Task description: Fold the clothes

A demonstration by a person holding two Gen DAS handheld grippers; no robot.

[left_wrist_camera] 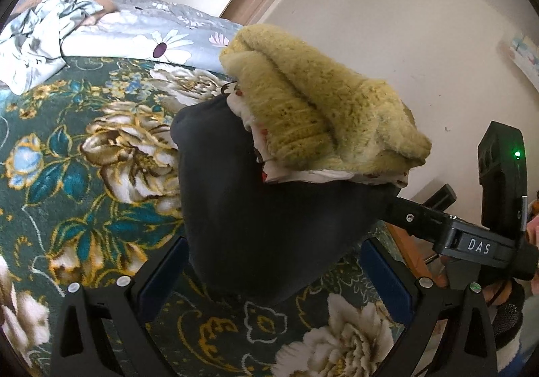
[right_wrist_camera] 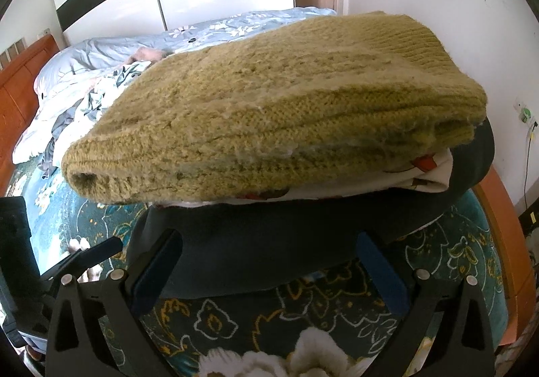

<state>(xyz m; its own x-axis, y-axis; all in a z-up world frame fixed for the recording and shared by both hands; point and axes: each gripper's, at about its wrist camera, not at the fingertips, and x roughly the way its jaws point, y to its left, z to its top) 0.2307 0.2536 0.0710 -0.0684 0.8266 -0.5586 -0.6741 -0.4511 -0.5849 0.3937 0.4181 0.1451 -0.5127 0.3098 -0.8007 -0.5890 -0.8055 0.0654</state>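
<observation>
A stack of folded clothes is held up above the bed: a yellow-green knit sweater [left_wrist_camera: 313,111] on top, a white printed garment [left_wrist_camera: 323,175] under it, a dark navy garment [left_wrist_camera: 256,208] at the bottom. The same sweater [right_wrist_camera: 276,107], white garment [right_wrist_camera: 431,171] and navy garment [right_wrist_camera: 269,242] fill the right wrist view. My left gripper [left_wrist_camera: 273,262] is open, its fingers under the navy garment. My right gripper [right_wrist_camera: 269,265] is open, fingers also under the stack; it shows in the left wrist view [left_wrist_camera: 438,225] reaching in from the right.
A dark green floral blanket [left_wrist_camera: 84,158] covers the bed below the stack. A crumpled light blue garment [left_wrist_camera: 37,36] and a grey-blue flowered quilt [left_wrist_camera: 175,36] lie at the far side. A wooden bed frame [right_wrist_camera: 502,235] runs along the right, a white wall behind.
</observation>
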